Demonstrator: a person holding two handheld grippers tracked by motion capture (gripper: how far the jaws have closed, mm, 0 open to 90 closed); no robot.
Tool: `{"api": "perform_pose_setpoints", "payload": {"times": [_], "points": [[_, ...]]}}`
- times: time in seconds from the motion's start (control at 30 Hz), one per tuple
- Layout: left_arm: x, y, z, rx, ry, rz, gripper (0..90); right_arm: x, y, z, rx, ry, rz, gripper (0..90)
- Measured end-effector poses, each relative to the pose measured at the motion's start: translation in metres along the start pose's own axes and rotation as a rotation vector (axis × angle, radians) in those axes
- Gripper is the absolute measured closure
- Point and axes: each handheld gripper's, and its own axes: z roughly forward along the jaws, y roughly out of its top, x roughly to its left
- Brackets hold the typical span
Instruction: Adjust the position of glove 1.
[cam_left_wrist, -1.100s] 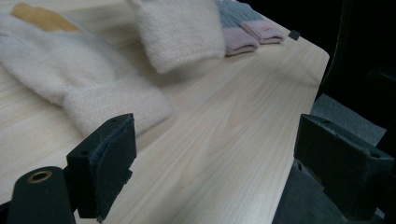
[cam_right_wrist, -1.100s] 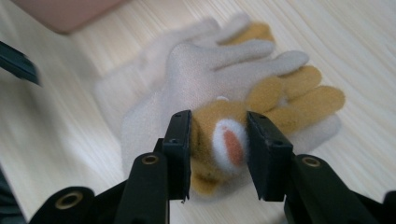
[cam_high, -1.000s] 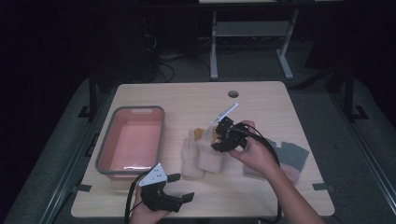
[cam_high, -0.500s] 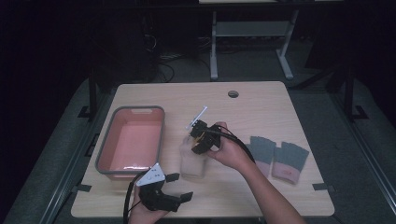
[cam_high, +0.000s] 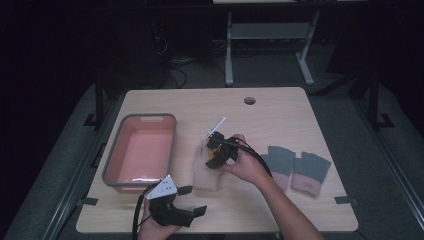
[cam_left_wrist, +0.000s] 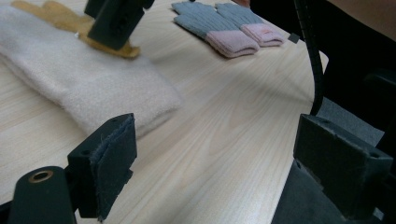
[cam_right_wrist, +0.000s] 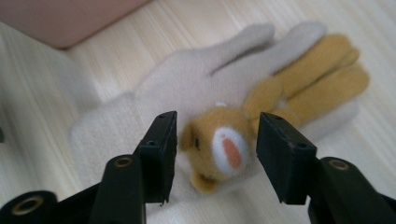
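The right gripper (cam_right_wrist: 215, 154) hung over a pair of stacked gloves near the middle of the table (cam_high: 280, 110), its jaws spread apart with the yellow glove (cam_right_wrist: 280, 112) lying between and beneath them. A bear-like face on that glove, tan with a white muzzle and an orange-pink nose, sat squarely in the gap; neither jaw visibly touched it. The yellow glove lay on top of a cream knitted glove (cam_right_wrist: 154, 102), fingers of both pointing the same way, the cream one longer and wider, its cuff reaching toward the person's edge of the table. In the high view the stack (cam_high: 206, 172) lay just right of the pink tub (cam_high: 140, 150) with a grey rim.

The left gripper (cam_high: 175, 207) rested at the near table edge, jaws wide open and holding nothing, pointed across the wood toward the cream glove's cuff. A pair of grey gloves with pink cuffs (cam_high: 295, 167) lay side by side to the right, well apart from the stack.
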Motion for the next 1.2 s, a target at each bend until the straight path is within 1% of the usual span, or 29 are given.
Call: {"api": "perform_pose_setpoints", "payload": {"times": [0.03, 0.1, 0.13, 0.27, 0.33, 0.4, 0.43, 0.47, 0.5, 0.57, 0.6, 0.63, 0.67, 0.7, 0.73, 0.77, 0.87, 0.9, 0.93, 0.97, 1.03, 1.07, 1.1, 1.13, 1.17, 1.2], "points": [[-0.001, 0.000, 0.000, 0.000, -0.001, -0.009, 13.4, 0.001, 0.000, -0.002, -0.008, 0.002, 0.001, 46.4], [0.000, 0.000, 0.000, 0.002, -0.001, -0.008, 13.4, 0.004, 0.004, -0.004, -0.018, -0.003, -0.013, 44.5], [0.000, 0.000, 0.001, 0.003, -0.001, -0.009, 13.4, 0.005, 0.005, -0.004, -0.021, 0.002, -0.015, 44.0], [-0.001, 0.000, 0.001, 0.008, -0.003, -0.006, 13.4, 0.012, 0.015, -0.003, -0.030, 0.000, -0.037, 40.5], [-0.001, 0.000, 0.001, 0.006, -0.005, -0.006, 13.4, 0.016, 0.020, 0.001, -0.022, -0.010, -0.059, 39.8], [-0.001, 0.000, 0.000, 0.005, -0.006, -0.006, 13.5, 0.018, 0.022, 0.004, -0.016, -0.009, -0.060, 38.8], [-0.001, 0.000, 0.000, 0.000, -0.006, -0.011, 13.5, 0.021, 0.026, 0.011, 0.008, -0.024, -0.070, 37.4], [-0.001, 0.000, 0.000, 0.000, -0.006, -0.011, 13.5, 0.021, 0.026, 0.011, 0.008, -0.024, -0.070, 37.4], [-0.001, 0.000, -0.001, 0.005, -0.006, -0.014, 13.5, 0.023, 0.028, 0.020, 0.028, -0.039, -0.081, 35.5], [-0.001, 0.000, 0.000, 0.003, -0.012, -0.004, 13.8, 0.025, 0.030, 0.027, 0.046, -0.068, -0.098, 35.2], [-0.001, 0.000, 0.000, 0.003, -0.012, -0.004, 13.8, 0.025, 0.030, 0.027, 0.046, -0.068, -0.098, 35.2], [-0.002, 0.000, 0.000, 0.006, -0.013, -0.001, 13.8, 0.027, 0.030, 0.031, 0.061, -0.083, -0.110, 35.2], [-0.002, 0.000, 0.001, 0.013, -0.016, 0.006, 13.9, 0.029, 0.029, 0.038, 0.089, -0.118, -0.152, 35.5], [-0.002, 0.000, 0.001, 0.013, -0.016, 0.006, 13.9, 0.029, 0.029, 0.038, 0.089, -0.118, -0.152, 35.5], [-0.003, 0.000, 0.001, 0.012, -0.017, 0.005, 13.9, 0.030, 0.028, 0.039, 0.099, -0.132, -0.168, 35.8], [-0.003, 0.000, 0.001, 0.013, -0.017, 0.002, 13.9, 0.029, 0.027, 0.040, 0.100, -0.138, -0.179, 36.2], [-0.002, 0.000, 0.002, 0.016, -0.016, -0.003, 13.9, 0.024, 0.020, 0.035, 0.108, -0.125, -0.190, 37.1], [-0.002, 0.000, 0.002, 0.013, -0.018, -0.006, 13.9, 0.023, 0.016, 0.033, 0.108, -0.123, -0.189, 37.1], [-0.002, 0.000, 0.003, 0.009, -0.017, -0.013, 13.9, 0.019, 0.011, 0.030, 0.104, -0.119, -0.179, 37.1], [-0.002, 0.000, 0.003, 0.009, -0.017, -0.013, 13.9, 0.019, 0.011, 0.030, 0.104, -0.119, -0.179, 37.1], [-0.002, 0.001, 0.005, 0.014, -0.023, -0.018, 13.9, 0.015, 0.005, 0.027, 0.104, -0.112, -0.169, 37.2], [-0.002, 0.002, 0.006, 0.021, -0.029, -0.024, 13.9, 0.012, -0.002, 0.023, 0.106, -0.108, -0.165, 37.1], [-0.002, 0.002, 0.008, 0.014, -0.035, -0.035, 14.0, 0.011, -0.005, 0.021, 0.104, -0.107, -0.160, 37.1], [-0.002, 0.002, 0.008, 0.014, -0.035, -0.035, 14.1, 0.011, -0.005, 0.021, 0.104, -0.107, -0.160, 37.1], [-0.003, 0.003, 0.013, 0.018, -0.048, -0.052, 14.2, 0.007, -0.012, 0.017, 0.097, -0.102, -0.146, 37.1], [-0.003, 0.004, 0.016, 0.029, -0.054, -0.060, 14.2, 0.006, -0.015, 0.014, 0.082, -0.100, -0.140, 37.4]]}}
